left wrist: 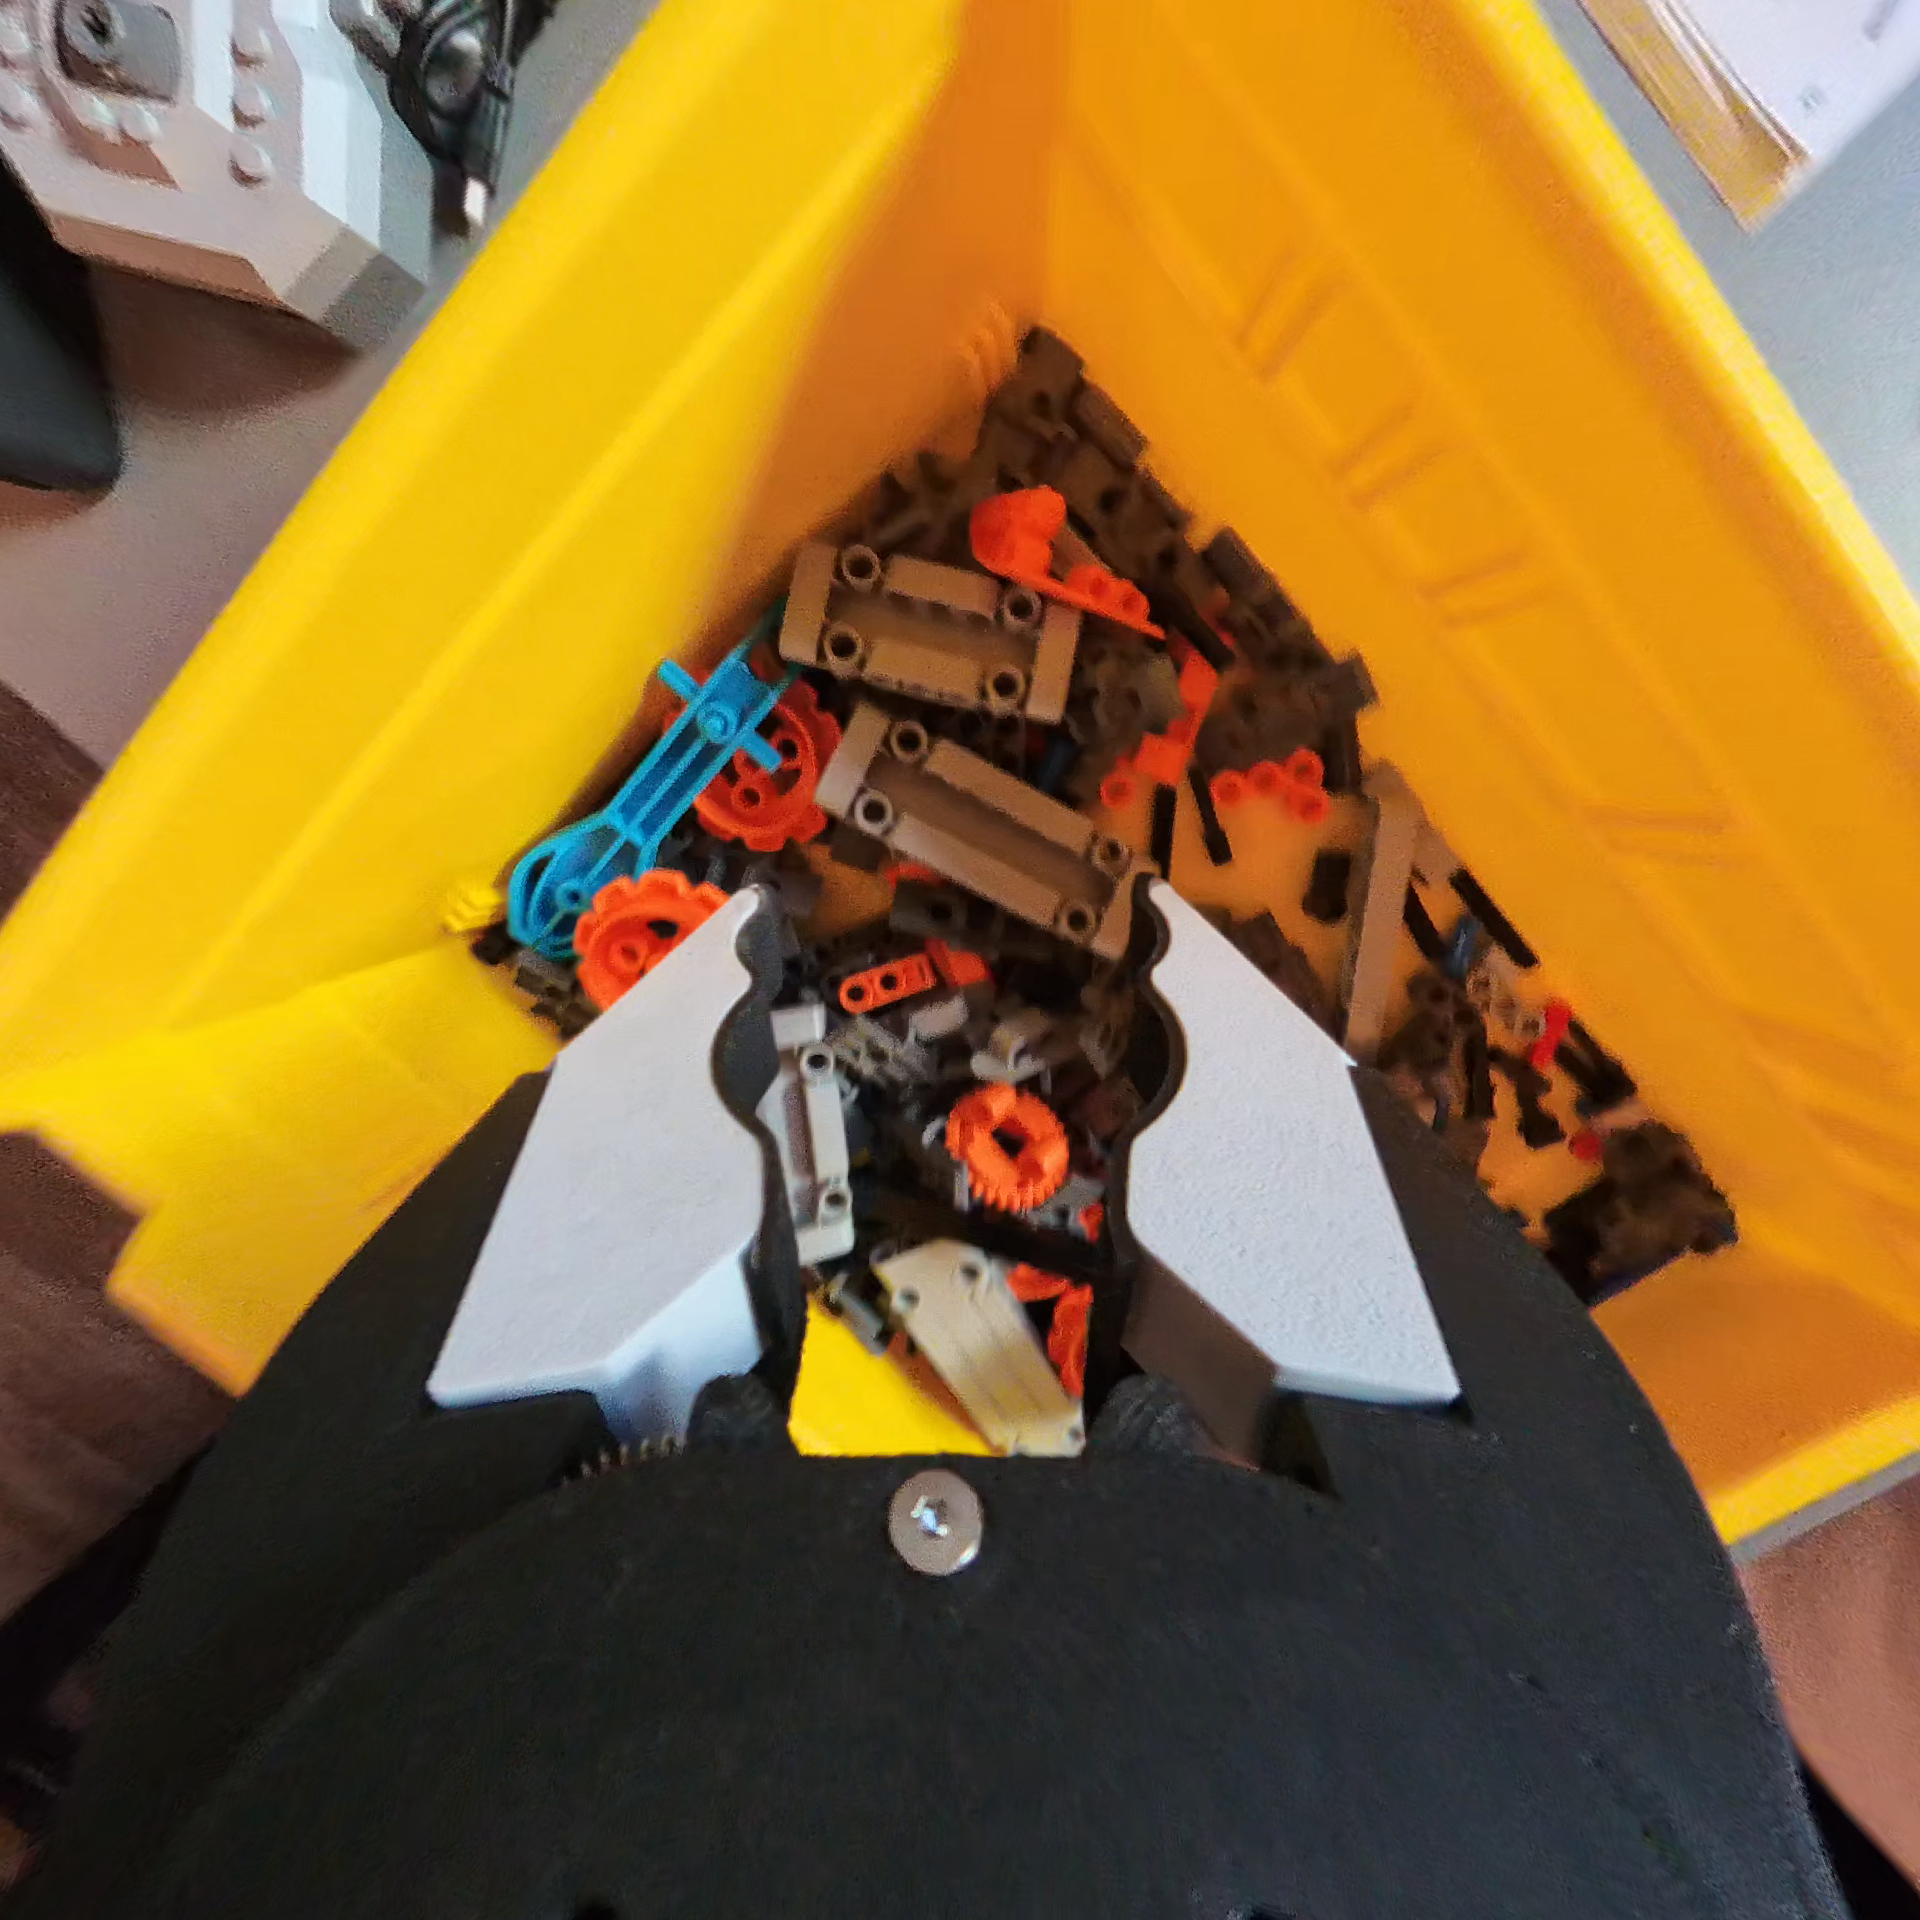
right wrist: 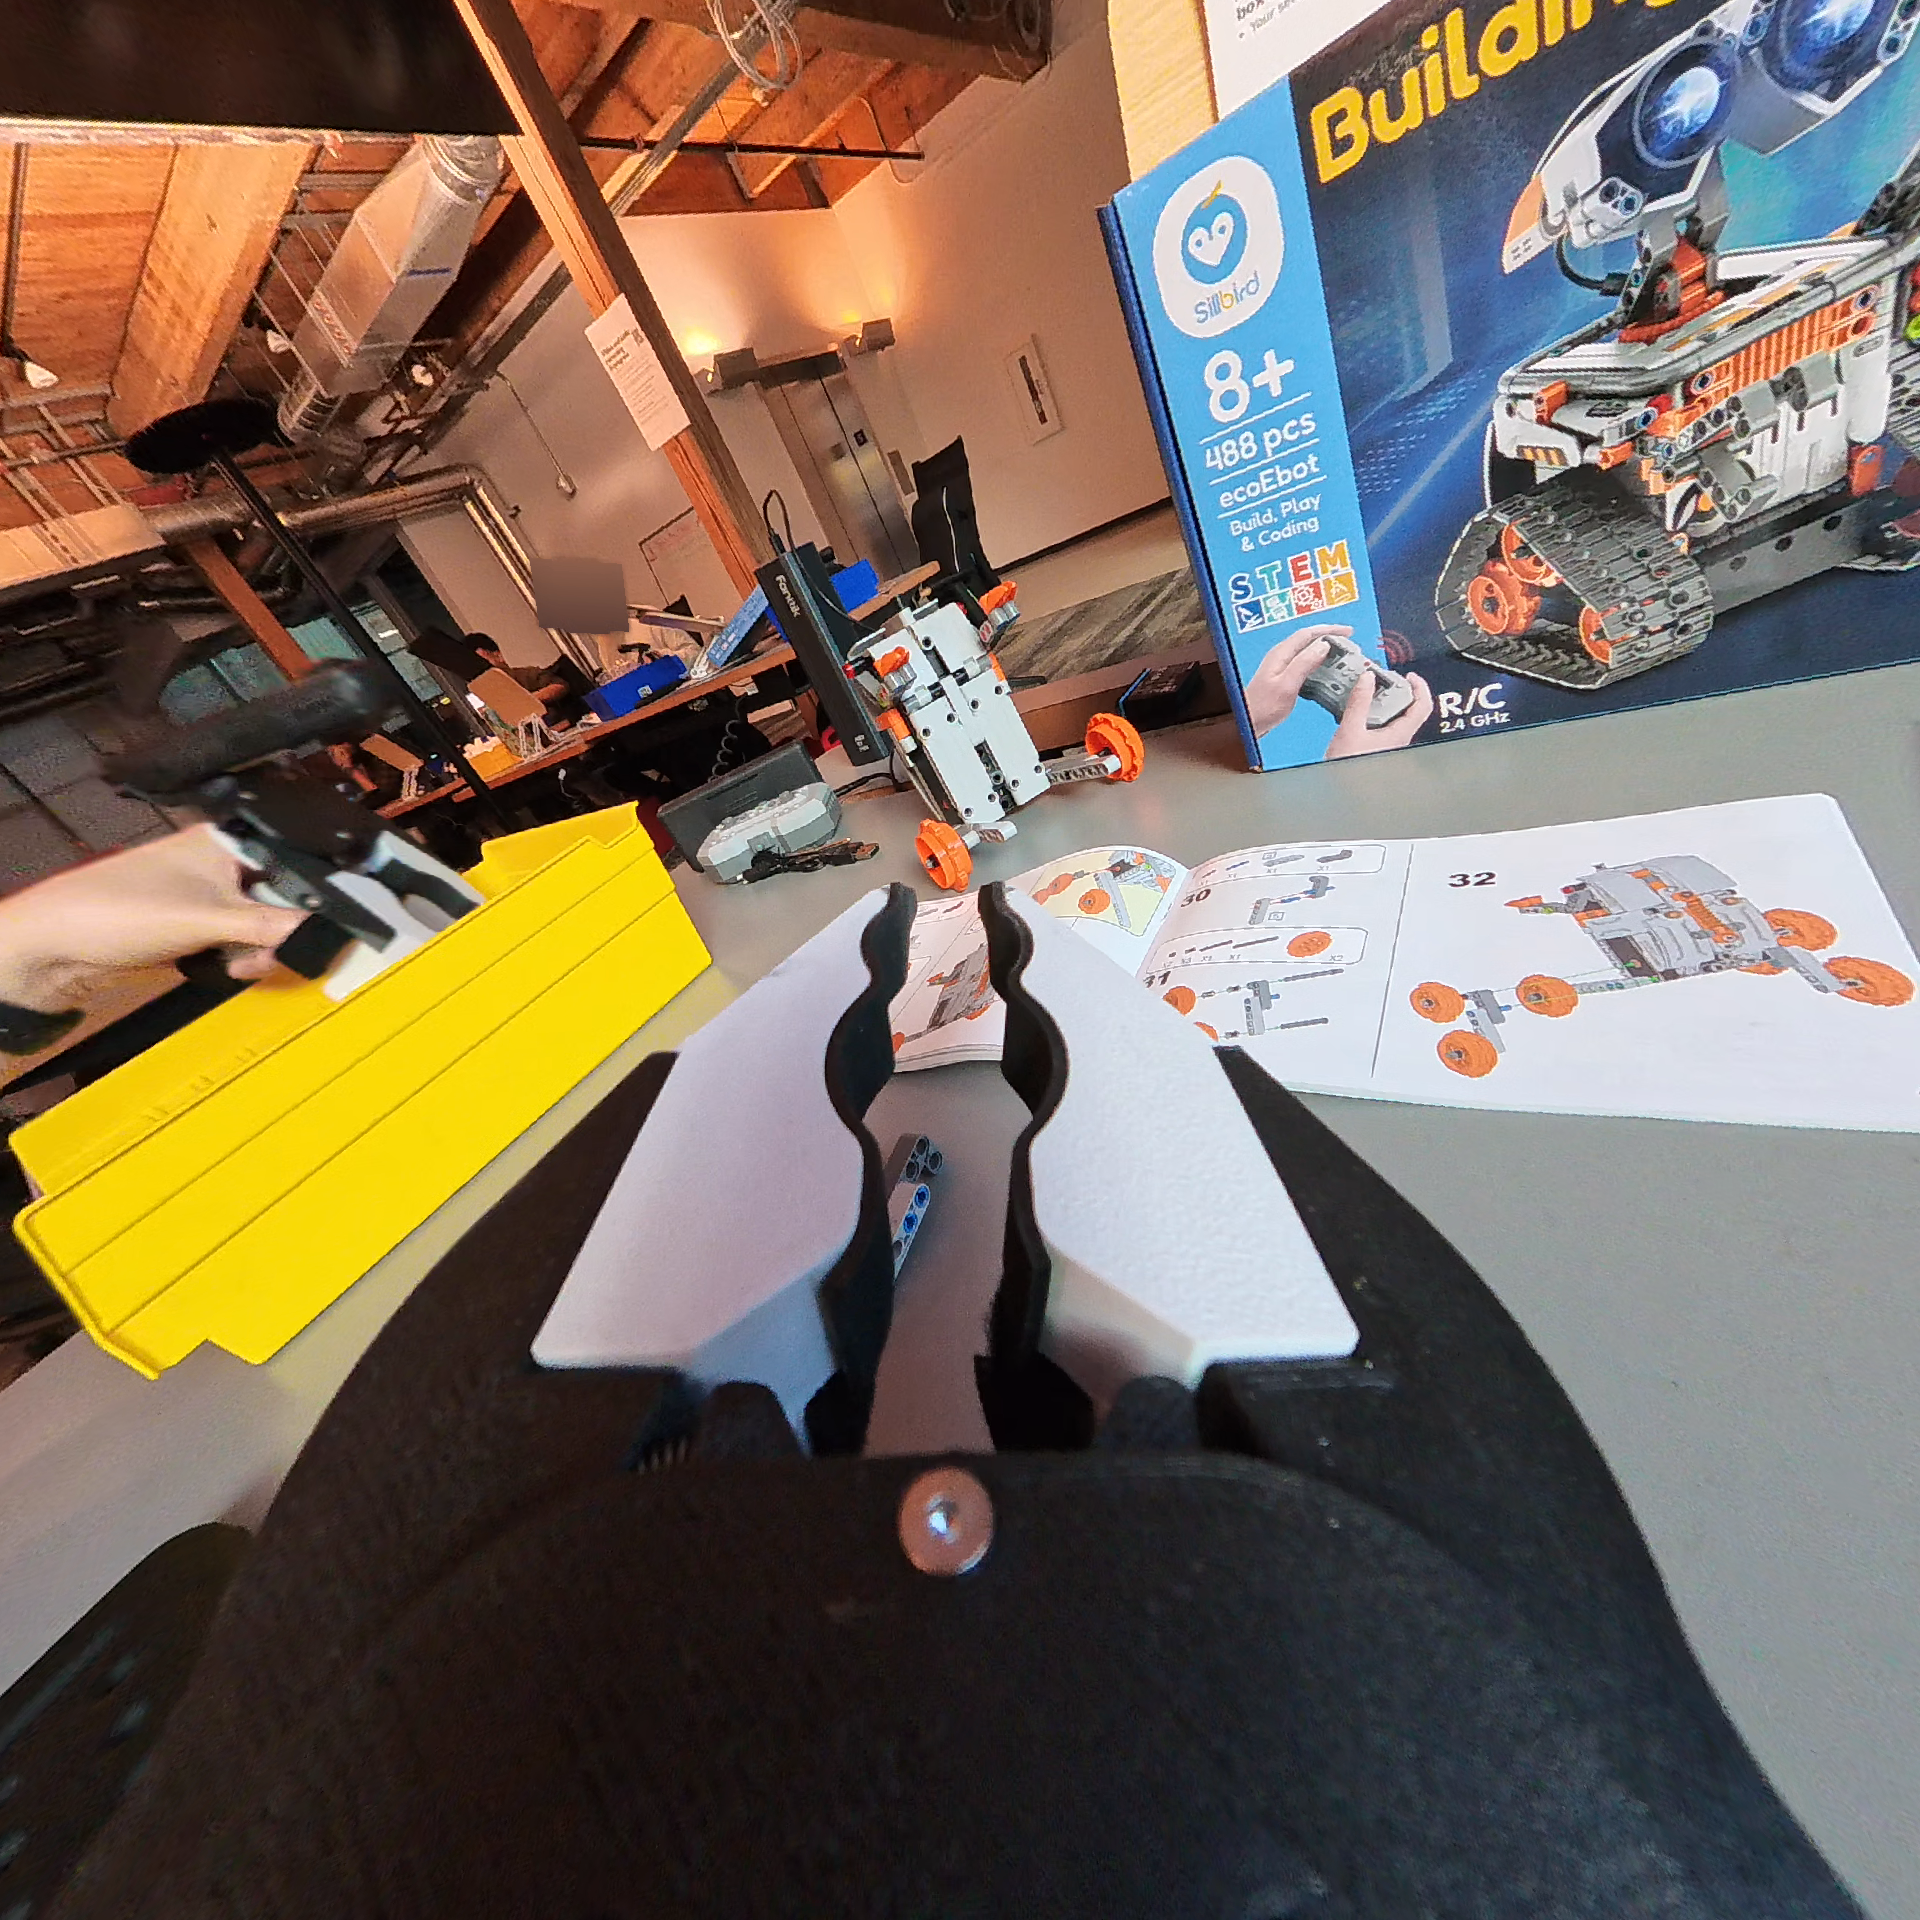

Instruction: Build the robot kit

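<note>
The left gripper [left wrist: 956,914] points down into the yellow bin [left wrist: 582,540], its jaws spread wide and holding nothing. Nearest its base lies a pale flat plate [left wrist: 977,1340]; farther up, between the fingers, sit an orange gear [left wrist: 1006,1143] and a grey beam [left wrist: 816,1153]. Beyond the tips lie two grey frame blocks [left wrist: 935,634], a blue linkage piece [left wrist: 644,800] and a heap of dark parts toward the far corner. Risk, as a judgement: the parts lie loose and tangled, so closing here may trap several at once, or push the gear aside; the left-wrist picture is blurred, so exact contact cannot be told. The fingertips stand near the bin wall, and a tilt may catch them on it. The right gripper [right wrist: 945,894] hovers low over the grey table [right wrist: 1558,1299], angled forward, its jaws nearly together but with a narrow gap, pinching nothing. A small grey beam with blue pins [right wrist: 912,1195] lies on the table under that gap, apart from the pads; a careless descent may knock it away. Just beyond the tips lies the open instruction booklet [right wrist: 1507,966], which a sweep may crease. Farther off stand a part-built white and orange model [right wrist: 966,717] and the kit box [right wrist: 1558,364]. In the right-wrist view a hand [right wrist: 125,914] holds the left gripper over the bin.
</note>
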